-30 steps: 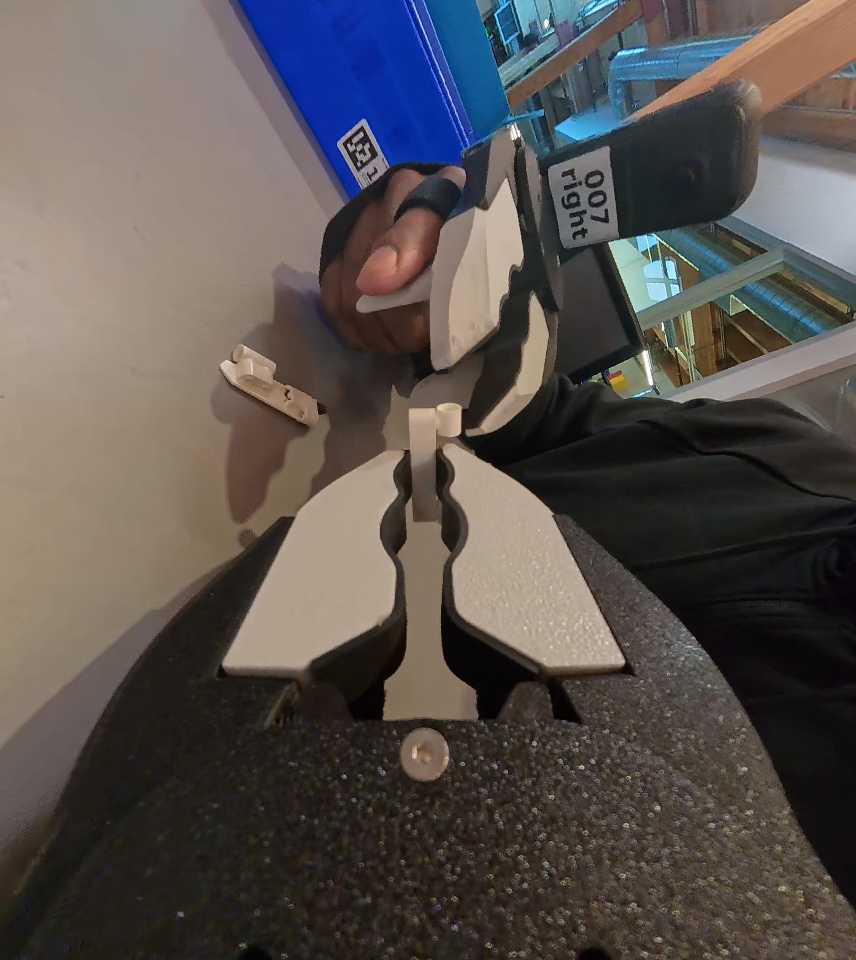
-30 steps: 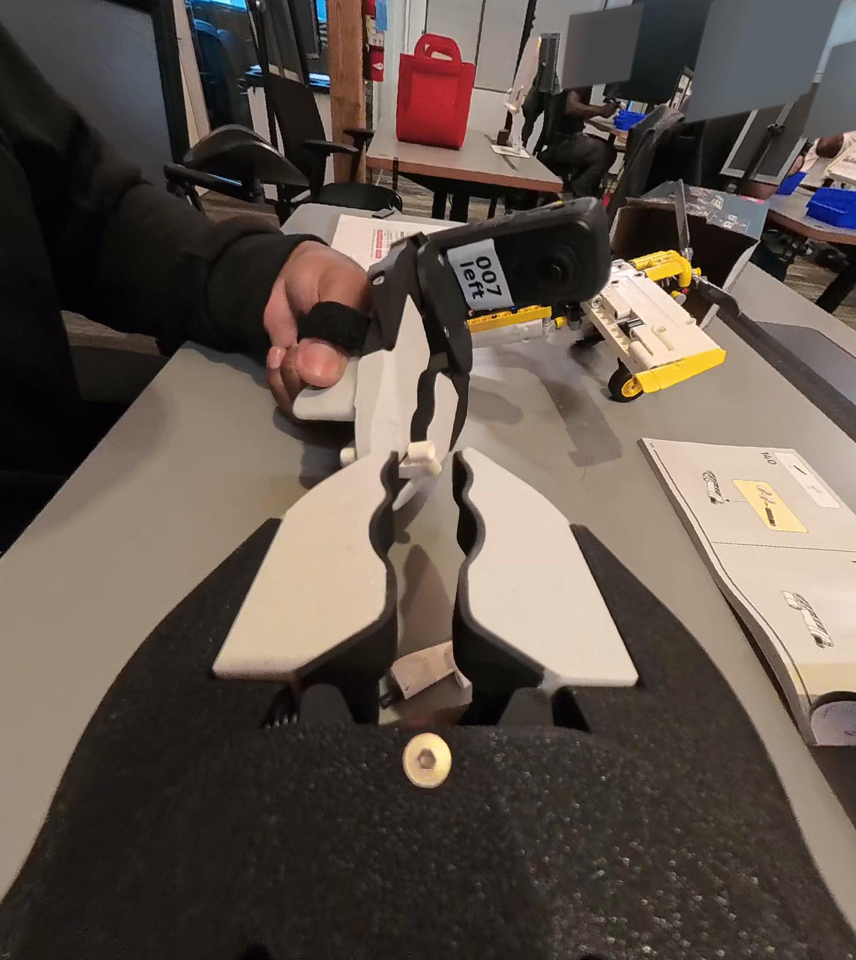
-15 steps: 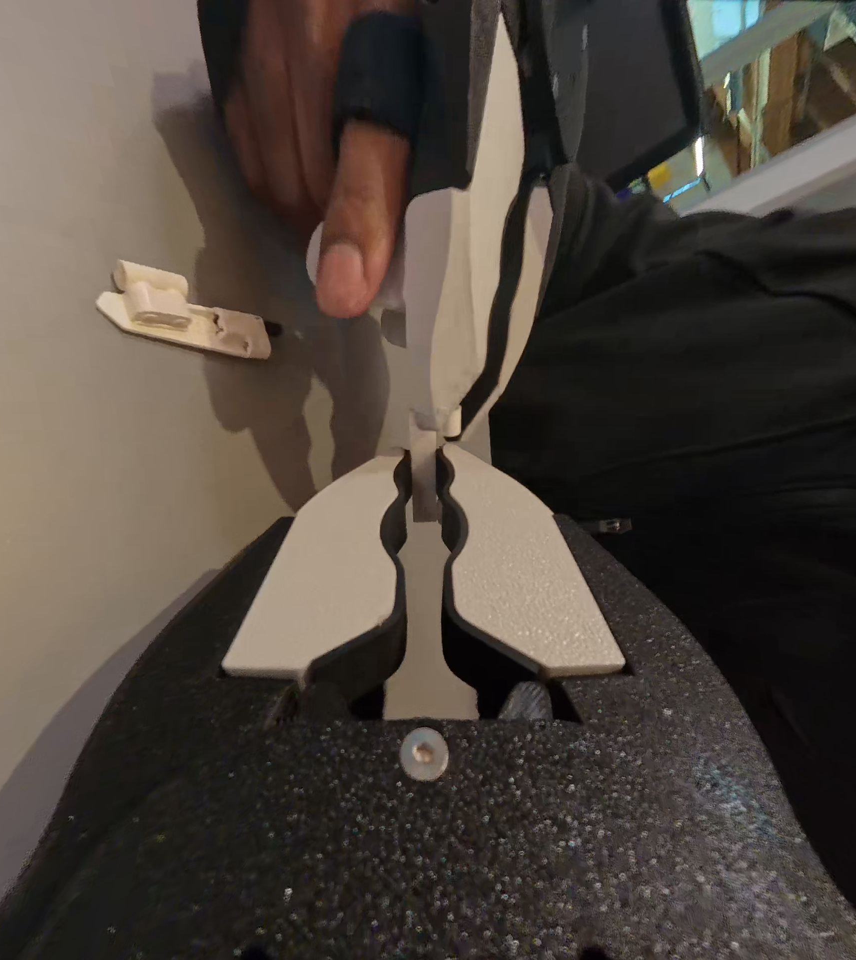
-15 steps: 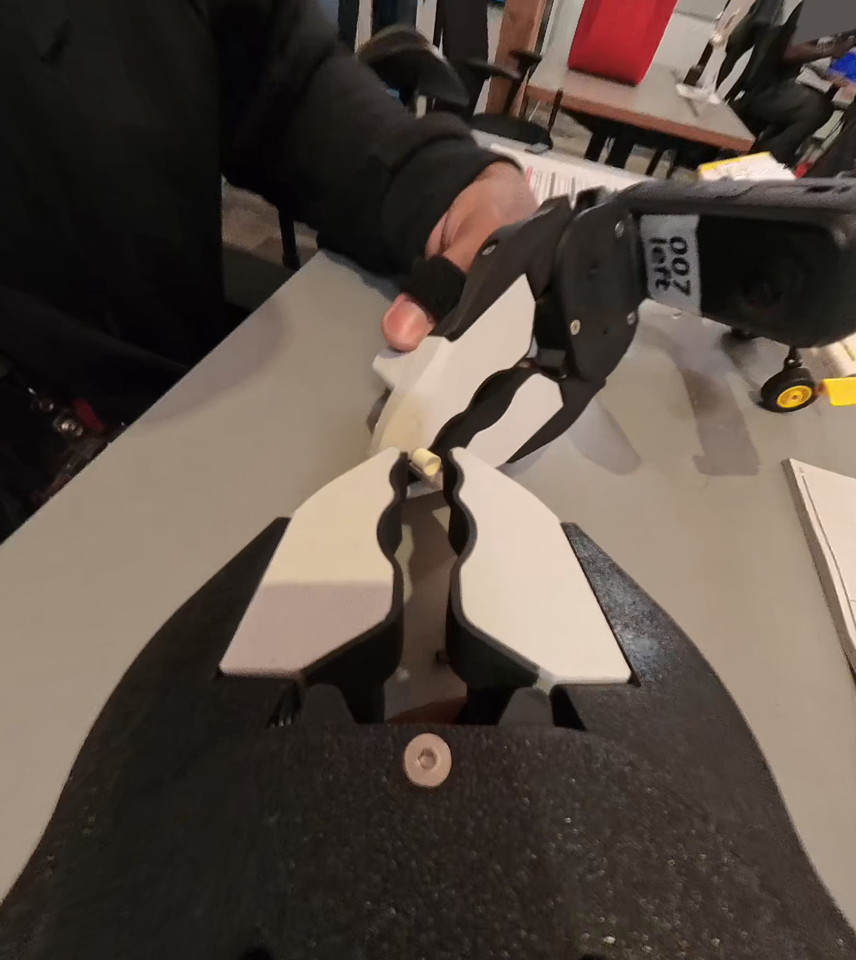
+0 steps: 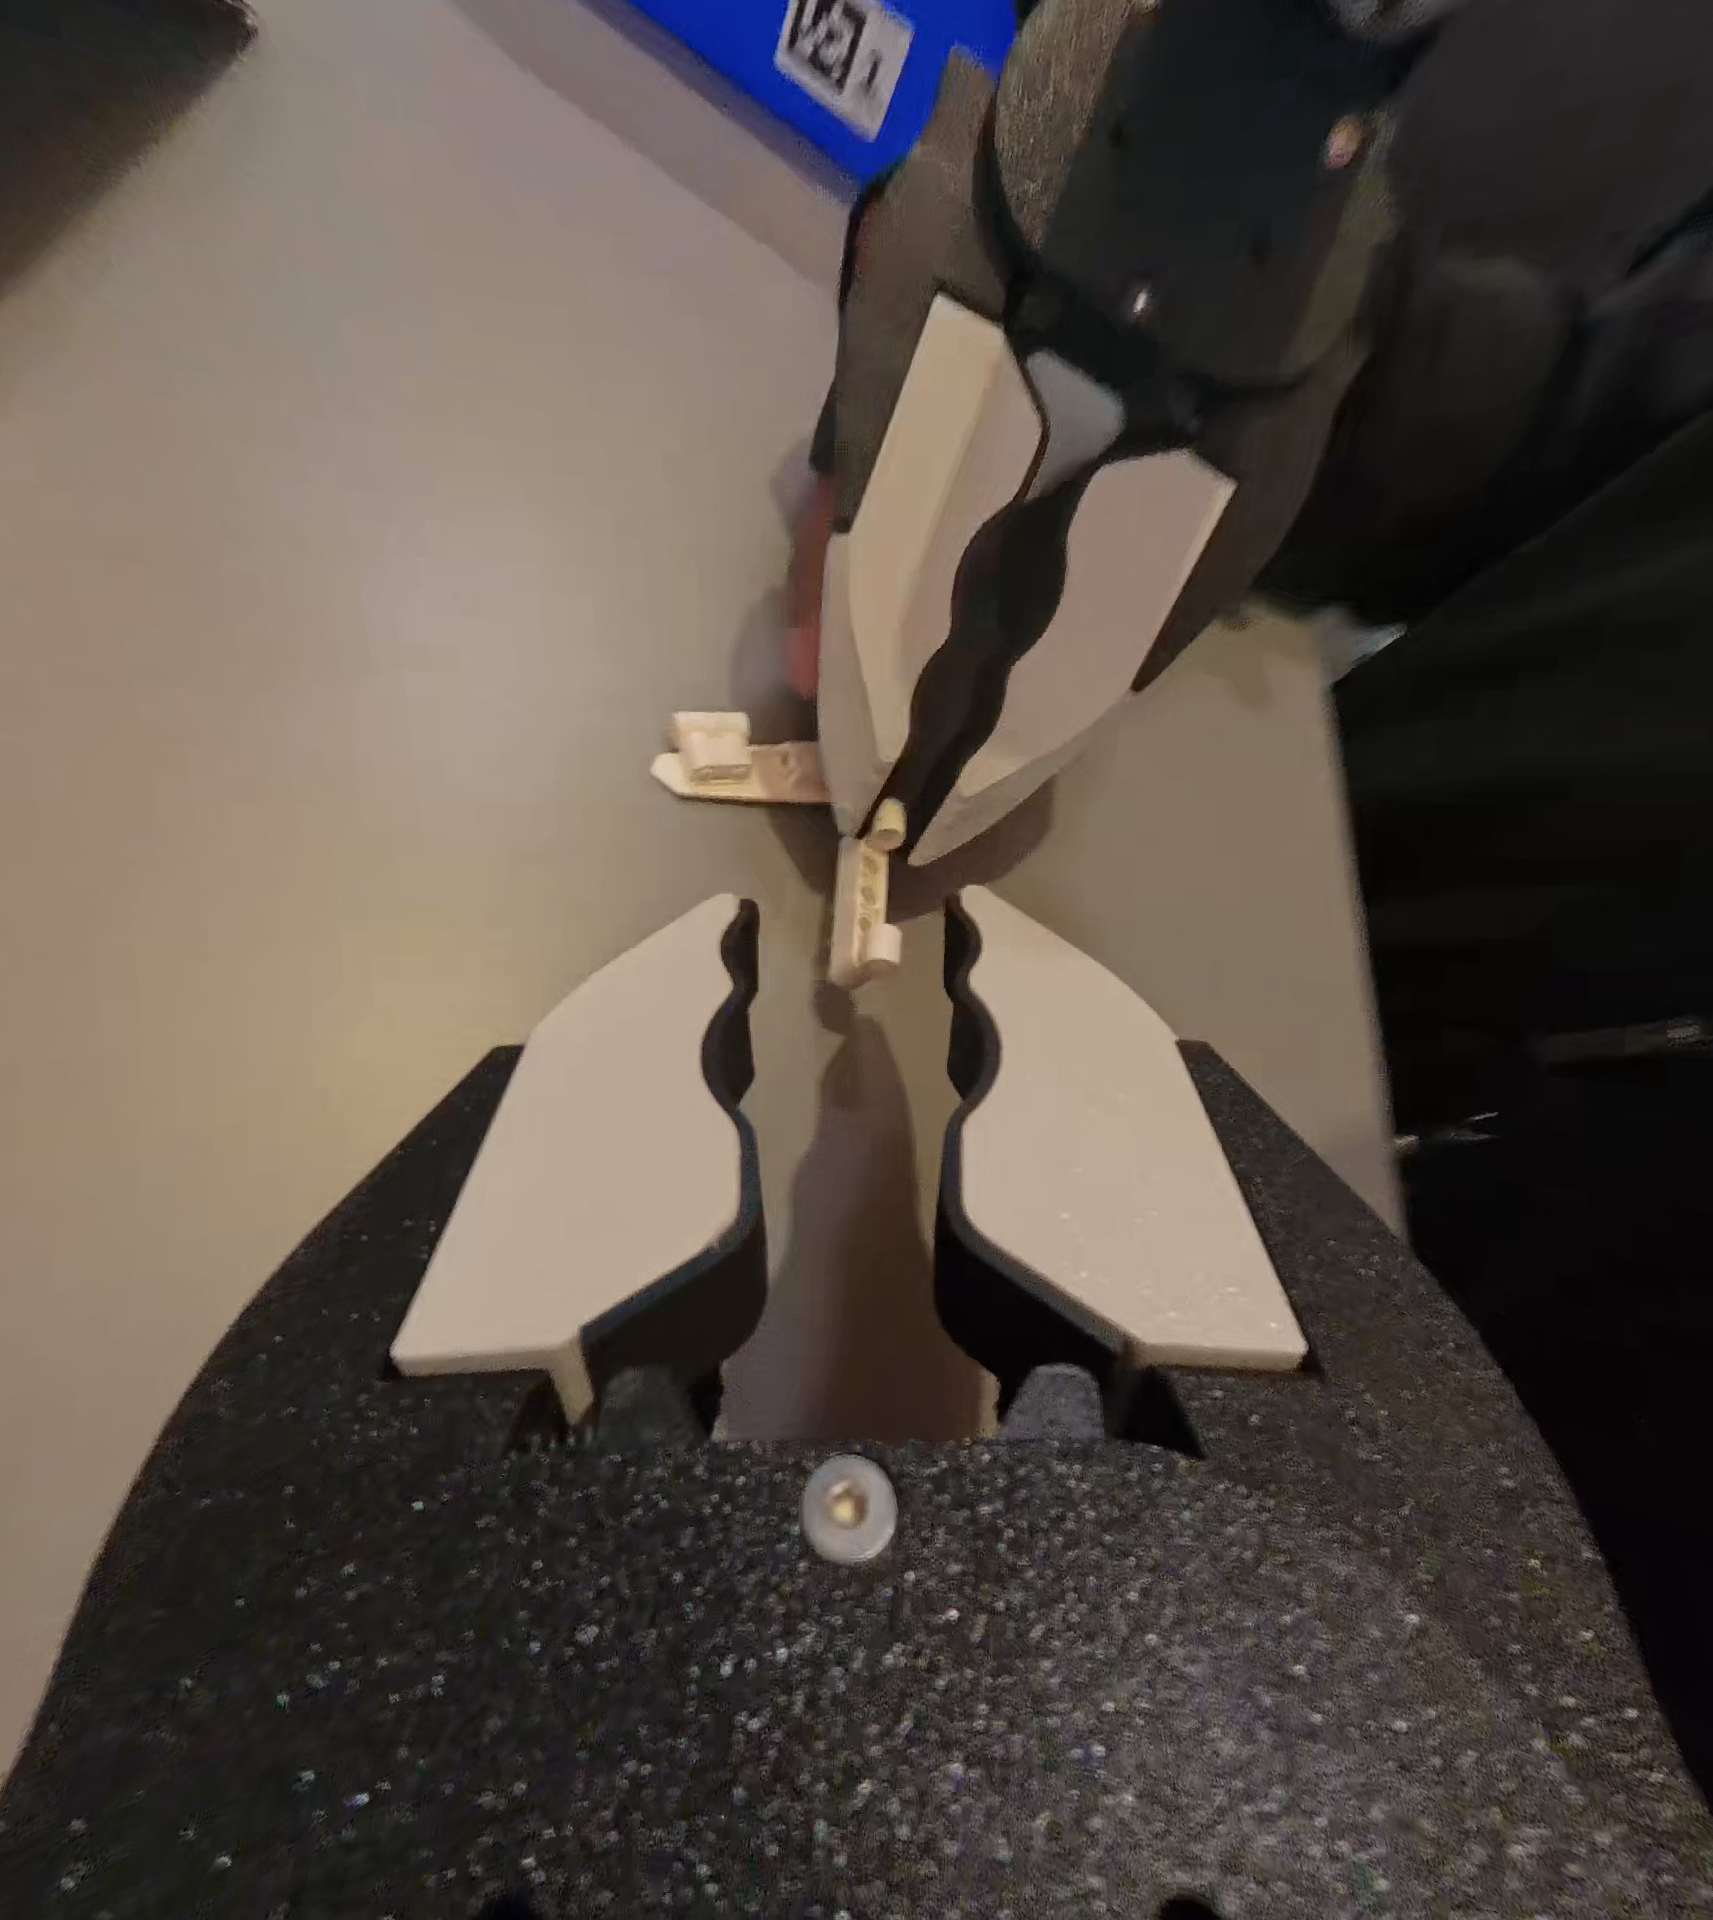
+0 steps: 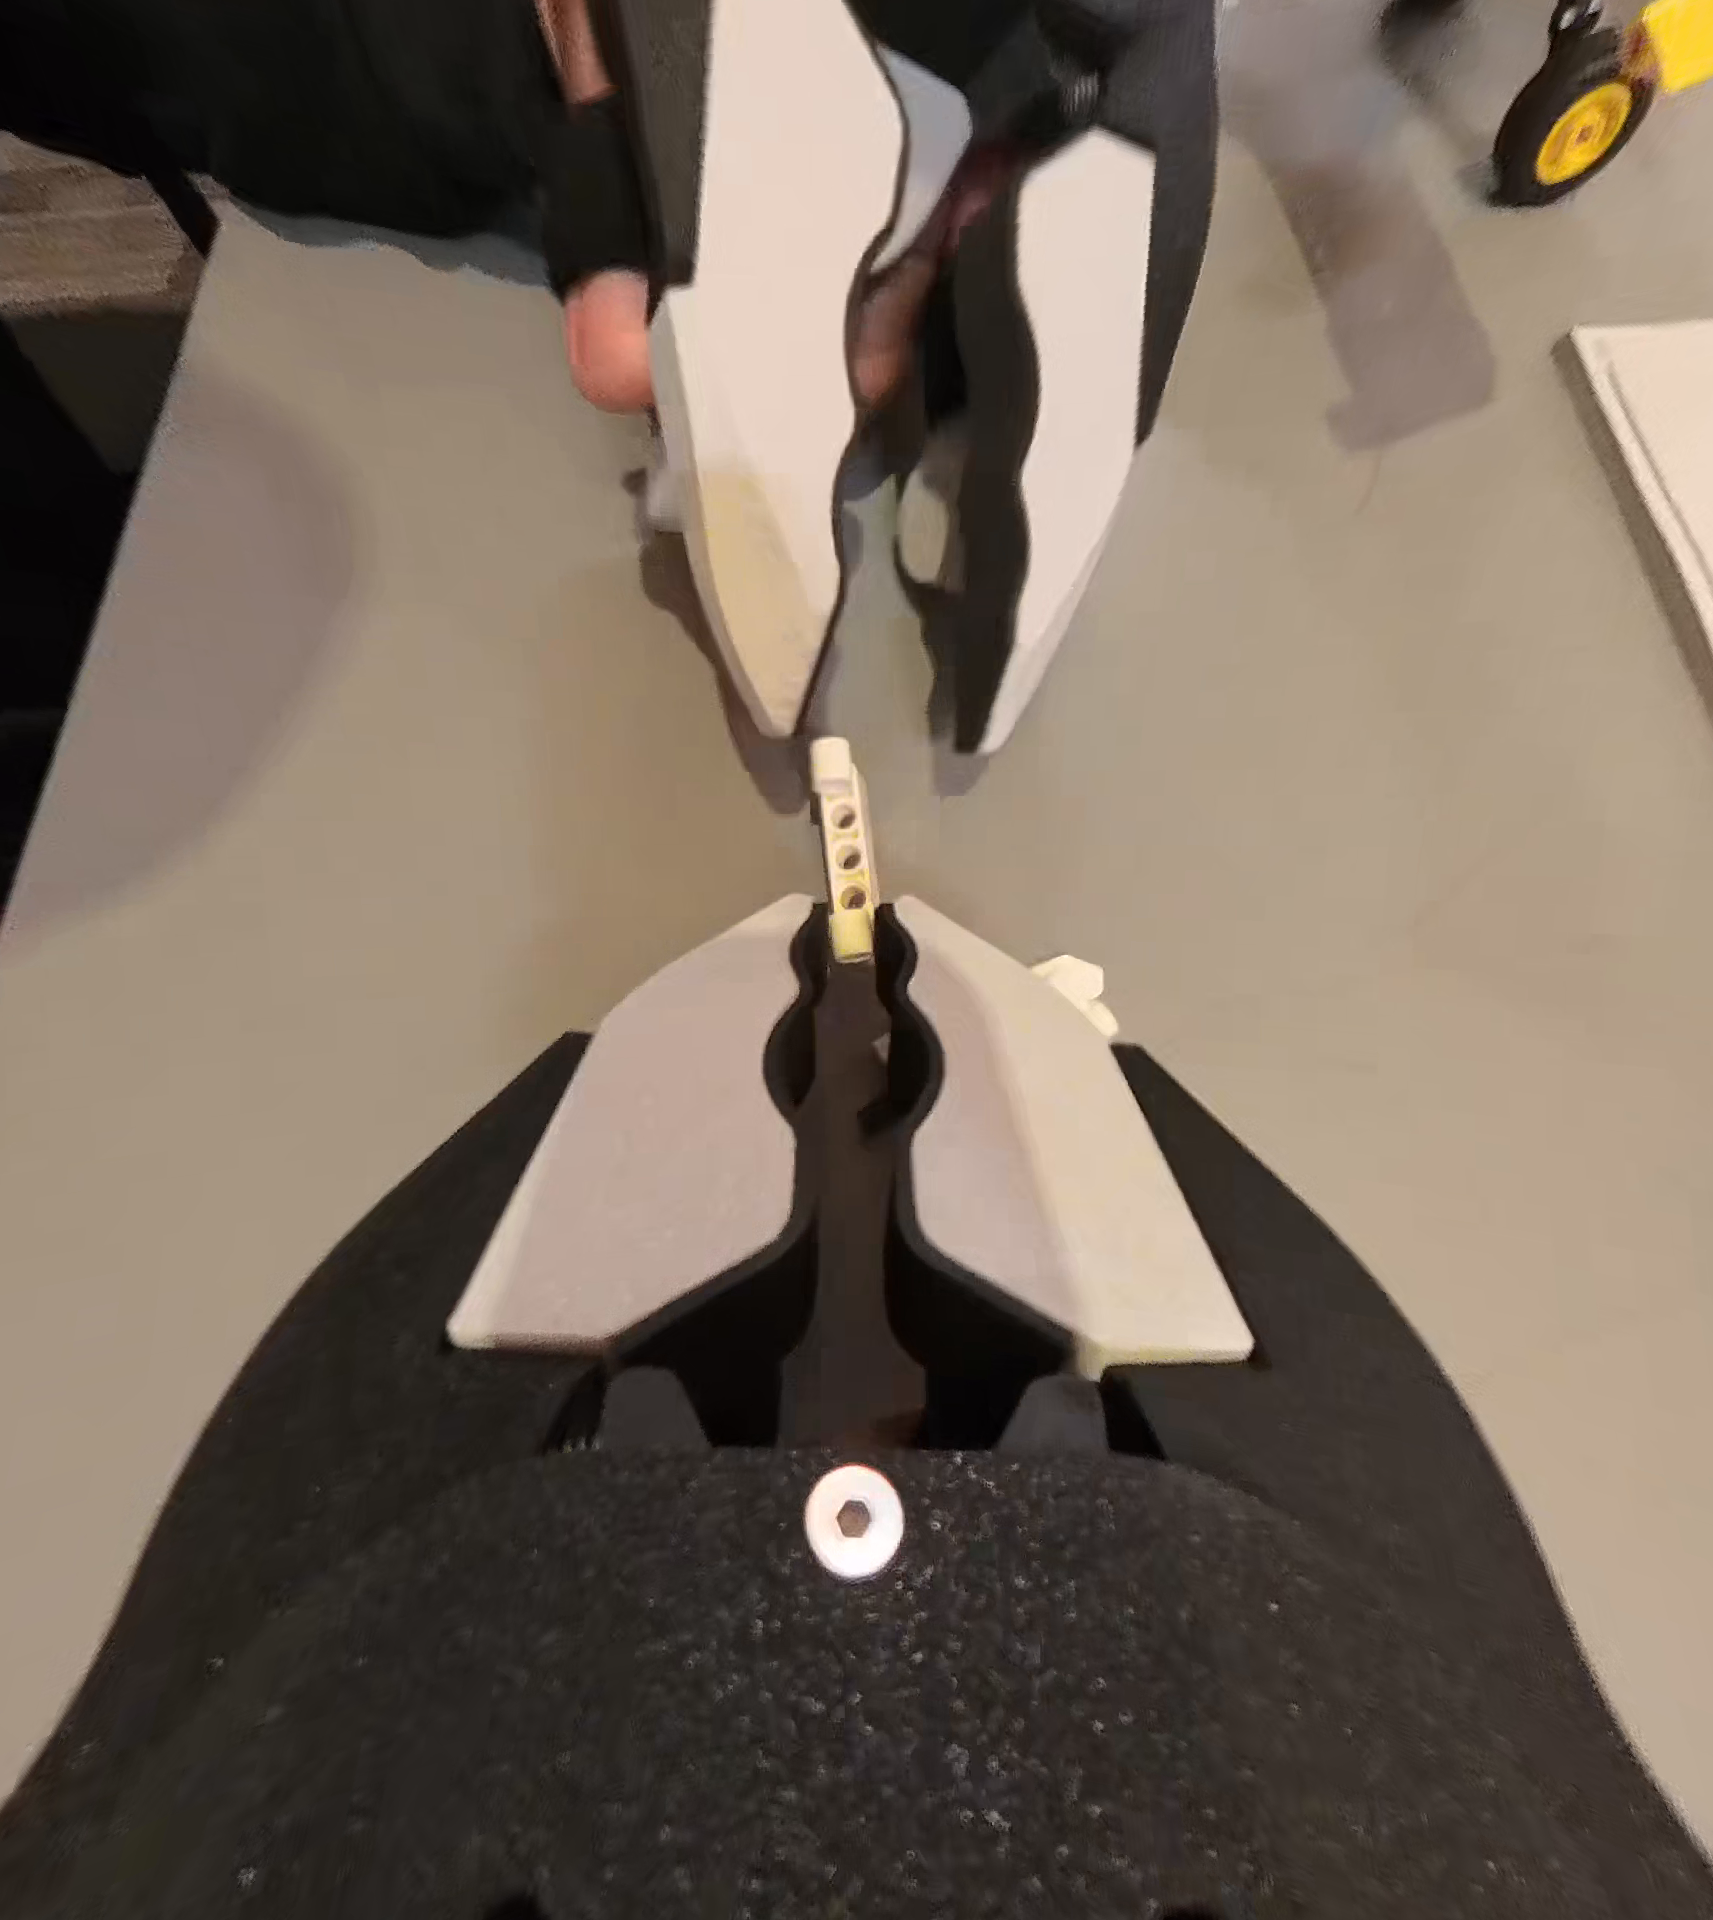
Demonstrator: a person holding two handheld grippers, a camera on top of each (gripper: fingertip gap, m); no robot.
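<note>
Two grippers meet tip to tip over the table (image 6: pixel 312 831). Right gripper (image 6: pixel 852 925) pinches a white beam (image 6: pixel 847 842) by one end, long axis pointing straight at the left gripper (image 5: pixel 847 914). Its jaws, clamped on the beam a second ago, now stand wide.

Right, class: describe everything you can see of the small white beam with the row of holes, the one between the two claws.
The small white beam is a short toy-building piece of what looks like plastic, with three round holes along one face. A pale yellowish peg sticks from its near end, and the right claw is closed on that peg. A white pin juts from its far end. The beam points straight at the left claw, whose fingers stand apart on either side without touching it, above the grey table.
</note>
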